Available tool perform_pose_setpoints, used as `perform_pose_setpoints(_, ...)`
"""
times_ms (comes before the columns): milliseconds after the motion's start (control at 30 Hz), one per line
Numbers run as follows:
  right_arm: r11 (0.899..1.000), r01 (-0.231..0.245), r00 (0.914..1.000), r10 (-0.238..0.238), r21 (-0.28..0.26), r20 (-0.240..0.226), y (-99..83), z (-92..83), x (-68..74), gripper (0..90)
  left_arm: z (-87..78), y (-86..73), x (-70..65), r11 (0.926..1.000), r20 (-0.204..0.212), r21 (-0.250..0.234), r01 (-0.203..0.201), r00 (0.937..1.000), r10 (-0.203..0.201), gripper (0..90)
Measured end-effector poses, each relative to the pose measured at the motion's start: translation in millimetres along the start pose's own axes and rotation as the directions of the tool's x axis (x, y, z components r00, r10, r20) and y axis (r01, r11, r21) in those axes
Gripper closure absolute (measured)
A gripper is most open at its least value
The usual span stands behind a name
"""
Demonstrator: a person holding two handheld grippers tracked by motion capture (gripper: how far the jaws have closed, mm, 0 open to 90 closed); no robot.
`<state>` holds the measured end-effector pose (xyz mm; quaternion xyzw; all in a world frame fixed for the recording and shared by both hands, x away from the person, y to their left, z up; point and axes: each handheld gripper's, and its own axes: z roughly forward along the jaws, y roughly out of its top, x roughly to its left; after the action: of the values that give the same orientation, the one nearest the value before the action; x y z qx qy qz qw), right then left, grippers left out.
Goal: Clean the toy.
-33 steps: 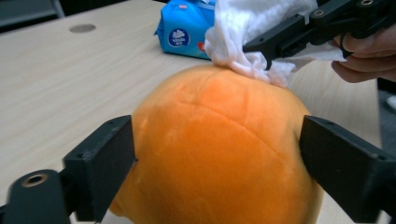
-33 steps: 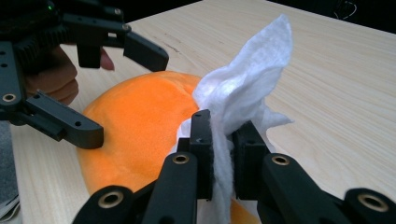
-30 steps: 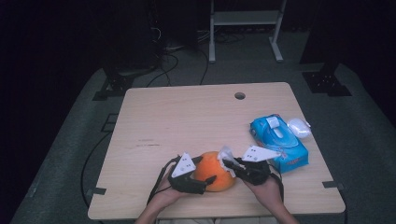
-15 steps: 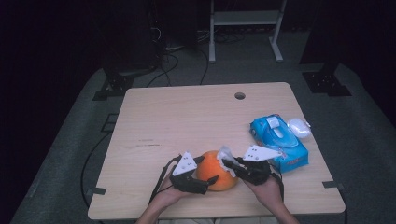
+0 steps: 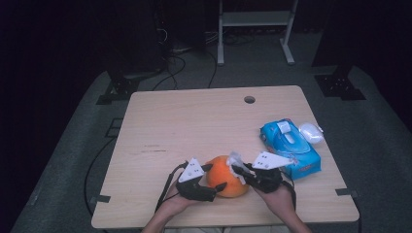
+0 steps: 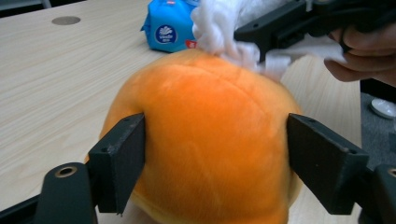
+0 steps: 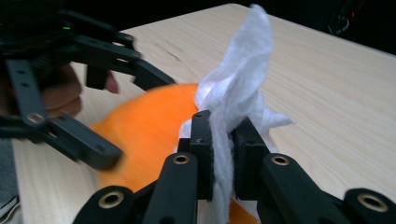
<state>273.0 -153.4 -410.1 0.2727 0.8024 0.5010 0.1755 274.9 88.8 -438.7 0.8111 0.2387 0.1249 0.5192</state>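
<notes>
High view: orange plush ball [image 5: 225,176] on the light wooden bench [image 5: 194,126], near the front edge, between both hands. Left tongs [image 5: 215,177] set around the ball's left side, one jaw at its upper edge, one at its lower edge. Right tongs [image 5: 236,171] at the ball's upper right, pinching a white tissue [image 5: 235,159] that touches the ball's top. Blue tissue pack [image 5: 290,141] just beside the right hand, toward the bench's right edge; small white oval object [image 5: 311,132] touching the pack's far right side. Round hole [image 5: 249,99] in the bench near the far edge.

Left gripper view: ball [image 6: 205,144] seated between the two black jaws, pads against its flanks on either side. Jaws of left tongs [image 6: 215,158] just closing in by a little, ball between them; plush only slightly dented at the left pad. Tissue [image 6: 224,32] lying on the ball's crown, held from above by the right tongs [image 6: 261,44]. Blue pack [image 6: 170,25] beyond, on the bench.

Right gripper view: right tongs [image 7: 223,140] pressed together on the tissue [image 7: 243,84], which stands up above the pads and hangs below them. Ball [image 7: 149,135] directly behind and beneath. Left tongs [image 7: 116,107] at left, blurred, jaws spread around the ball.
</notes>
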Motion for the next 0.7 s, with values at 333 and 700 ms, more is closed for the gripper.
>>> perform_pose_setpoints(333, 1.000, 0.000, 0.9998, 0.000, 0.004, -0.020, -2.5, -5.3, -12.0, 80.1, 1.0, -2.0, -3.1, 0.9999, 0.027, 0.001, -0.015, 0.9995, 0.015, 16.6)
perform_pose_setpoints(700, 0.999, -0.014, 0.9966, 0.010, -0.047, -0.082, 5.6, -7.6, -0.4, 80.1, 5.9, 0.1, -8.1, 1.0000, 0.030, 0.004, -0.009, 0.9995, 0.009, 24.1)
